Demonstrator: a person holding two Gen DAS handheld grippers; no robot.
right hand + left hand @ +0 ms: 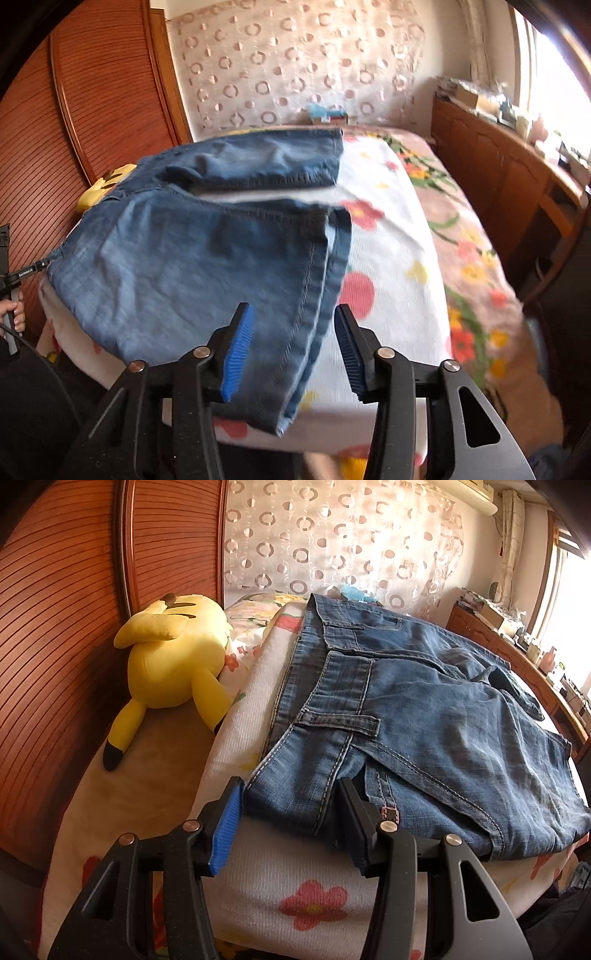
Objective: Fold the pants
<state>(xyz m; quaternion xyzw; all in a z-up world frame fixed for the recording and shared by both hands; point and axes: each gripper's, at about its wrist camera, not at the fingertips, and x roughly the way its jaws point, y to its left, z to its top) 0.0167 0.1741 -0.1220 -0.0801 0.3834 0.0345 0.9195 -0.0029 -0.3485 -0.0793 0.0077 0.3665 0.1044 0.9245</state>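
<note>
Fingers of my left gripper (291, 823) stand apart around the waistband corner of the jeans (424, 716) on the bed (314, 897); closing too shallow could pinch one layer only. On the right, my gripper (293, 349) gapes around the near hem, so the leg may slip free.

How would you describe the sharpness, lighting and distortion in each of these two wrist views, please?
Left wrist view: sharp stitching on the blue denim jeans, blown-out window at right, and fisheye bending of the ribbed wooden wardrobe door. Right wrist view: motion blur smears the jeans and the floral bedspread, with window glare at upper right; its gripper fingers stay crisp.
</note>
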